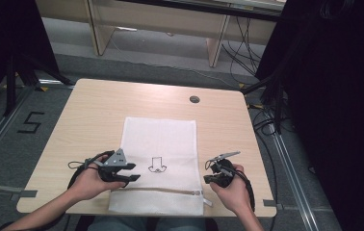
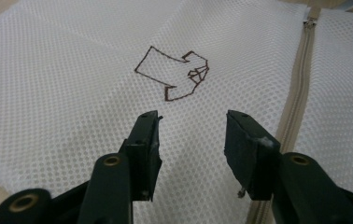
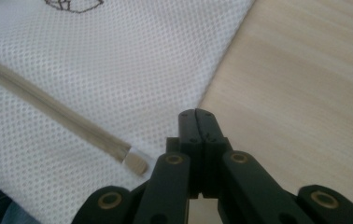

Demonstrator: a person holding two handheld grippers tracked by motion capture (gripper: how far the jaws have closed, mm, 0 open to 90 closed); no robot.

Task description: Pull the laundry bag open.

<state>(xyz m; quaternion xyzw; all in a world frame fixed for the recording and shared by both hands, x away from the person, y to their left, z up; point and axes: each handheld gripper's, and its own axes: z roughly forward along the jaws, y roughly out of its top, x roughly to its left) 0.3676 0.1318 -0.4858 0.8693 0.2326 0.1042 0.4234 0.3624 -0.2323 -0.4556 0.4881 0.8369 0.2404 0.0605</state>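
Note:
A white mesh bag [image 1: 161, 137] lies flat on the table's near half, with a brown arrow [image 1: 156, 165] drawn on it and a beige zipper [image 1: 161, 190] running along its near end. My left gripper [image 1: 134, 172] hovers at the bag's left side, jaws open and nothing between them. In the left gripper view the open left gripper [image 2: 192, 121] points at the arrow [image 2: 172, 72], with the zipper [image 2: 300, 70] to its right. My right gripper [image 1: 206, 178] is shut at the bag's right edge. In the right gripper view the right gripper [image 3: 197, 112] has its jaws together, just beside the zipper pull [image 3: 135, 162].
The light wooden table [image 1: 98, 110] has a round cable hole [image 1: 194, 99] near its far edge. Black curtains stand on both sides, with cables on the floor at the right. A desk frame stands beyond the table.

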